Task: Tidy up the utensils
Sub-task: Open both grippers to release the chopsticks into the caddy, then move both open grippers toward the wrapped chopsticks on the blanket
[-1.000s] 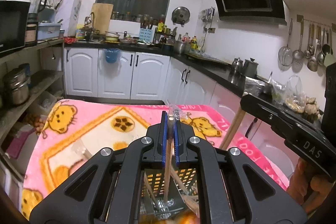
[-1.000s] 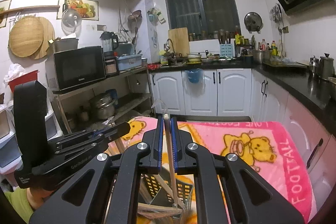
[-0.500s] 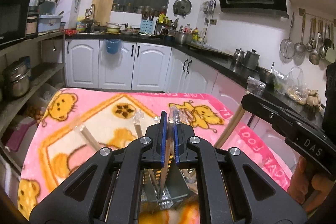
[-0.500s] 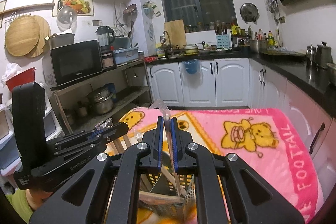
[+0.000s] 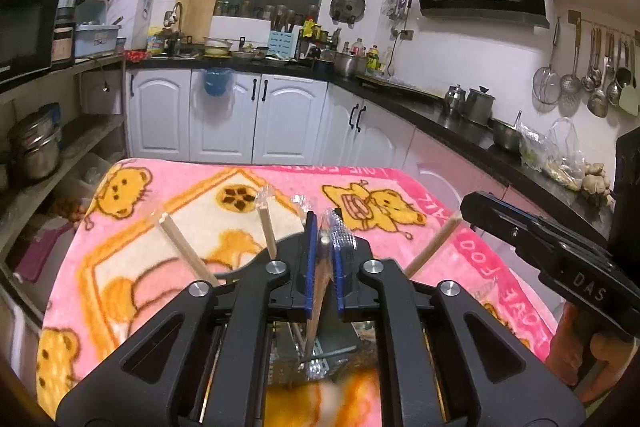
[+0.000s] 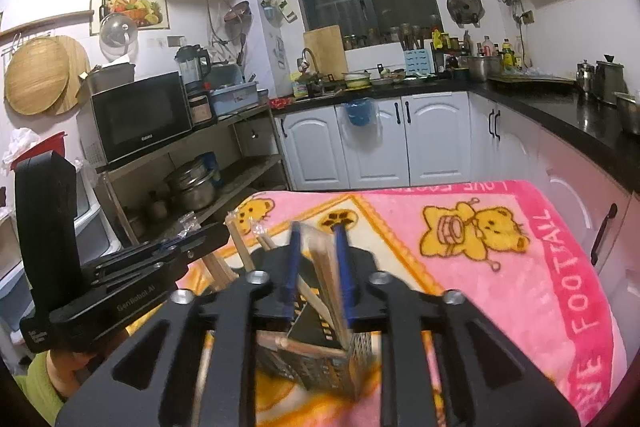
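Note:
A black mesh utensil holder (image 6: 316, 359) stands on the pink bear blanket (image 6: 500, 267), right under both grippers. My left gripper (image 5: 325, 243) points down into the holder (image 5: 320, 351). Its jaws are opening, and a wrapped wooden chopstick (image 5: 320, 291) stands loose between the blue pads. My right gripper (image 6: 318, 247) hangs over the same holder with its jaws opening. A wrapped pair of chopsticks (image 6: 326, 279) leans on its right pad, lower end inside the holder. Several more wooden chopsticks (image 5: 184, 247) stick out of the holder.
The right gripper's body (image 5: 560, 263) and a hand sit at the right of the left wrist view. The left gripper's body (image 6: 120, 283) fills the lower left of the right wrist view. White cabinets (image 5: 224, 119) and a black counter (image 5: 460, 119) stand beyond the blanket-covered table.
Both pairs of jaws, shut on chopsticks earlier, have parted, the right one wider. Both grippers dipped lower over the holder, and the chopsticks now rest in it.

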The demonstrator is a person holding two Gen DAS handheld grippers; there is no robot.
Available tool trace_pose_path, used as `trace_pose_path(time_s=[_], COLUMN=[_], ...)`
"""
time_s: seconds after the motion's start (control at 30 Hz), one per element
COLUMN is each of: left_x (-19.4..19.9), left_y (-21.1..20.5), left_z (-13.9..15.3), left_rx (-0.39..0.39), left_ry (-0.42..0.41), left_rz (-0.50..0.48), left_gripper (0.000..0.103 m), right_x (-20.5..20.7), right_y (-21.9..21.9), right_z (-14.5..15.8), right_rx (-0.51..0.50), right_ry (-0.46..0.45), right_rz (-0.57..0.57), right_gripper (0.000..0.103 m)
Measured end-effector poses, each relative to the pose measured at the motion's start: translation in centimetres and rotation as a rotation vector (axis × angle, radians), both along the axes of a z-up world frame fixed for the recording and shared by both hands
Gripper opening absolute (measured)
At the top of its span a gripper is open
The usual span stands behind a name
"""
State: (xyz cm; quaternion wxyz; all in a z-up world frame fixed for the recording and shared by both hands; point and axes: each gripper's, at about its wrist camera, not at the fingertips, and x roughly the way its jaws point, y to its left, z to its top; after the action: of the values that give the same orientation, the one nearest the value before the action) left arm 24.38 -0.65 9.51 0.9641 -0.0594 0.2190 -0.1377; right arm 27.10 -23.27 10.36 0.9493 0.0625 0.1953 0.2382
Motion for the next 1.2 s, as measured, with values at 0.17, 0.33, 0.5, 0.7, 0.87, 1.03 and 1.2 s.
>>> trace_pose_path(time_s=[0.17,0.33,0.5,0.7,0.87,1.03,1.2], left_x=[-0.6,-1.8,-3.3,-5.0,-6.6,-7.3,-7.9], left_y=[0.1,0.3,1.0,1.5,1.9,2.1,2.2], left_z=[0.0,-0.1,0.0,0.2,0.2,-0.5,-1.4], left_rx=[-0.002,-0.010,-0.029,-0.033,-0.033,-0.045,-0.048], left_ry=[0.002,0.009,0.007,0.009,0.002,0.029,0.052], left_rz=[0.007,0.010,0.018,0.027,0.028,0.021,0.024], left_gripper=[0.023,0.039,0.059,0.084,0.092,0.092,0.092], right_x=[-1.0,-2.1,-3.4,-4.9,-5.9,-6.9,-7.8], right_y=[-0.6,-1.4,-2.2,-3.2,-3.6,-3.7,-3.5], right_z=[-0.3,-0.4,-0.5,-0.9,-1.2,-1.7,-2.3], right_rx=[0.006,-0.006,-0.026,-0.036,-0.044,-0.055,-0.069], right_ry=[0.007,0.014,0.016,0.019,0.029,0.040,0.048], right_rz=[-0.005,-0.020,-0.041,-0.054,-0.062,-0.060,-0.048], right_gripper=[0.033,0.038,0.042,0.056,0.063,0.066,0.067])
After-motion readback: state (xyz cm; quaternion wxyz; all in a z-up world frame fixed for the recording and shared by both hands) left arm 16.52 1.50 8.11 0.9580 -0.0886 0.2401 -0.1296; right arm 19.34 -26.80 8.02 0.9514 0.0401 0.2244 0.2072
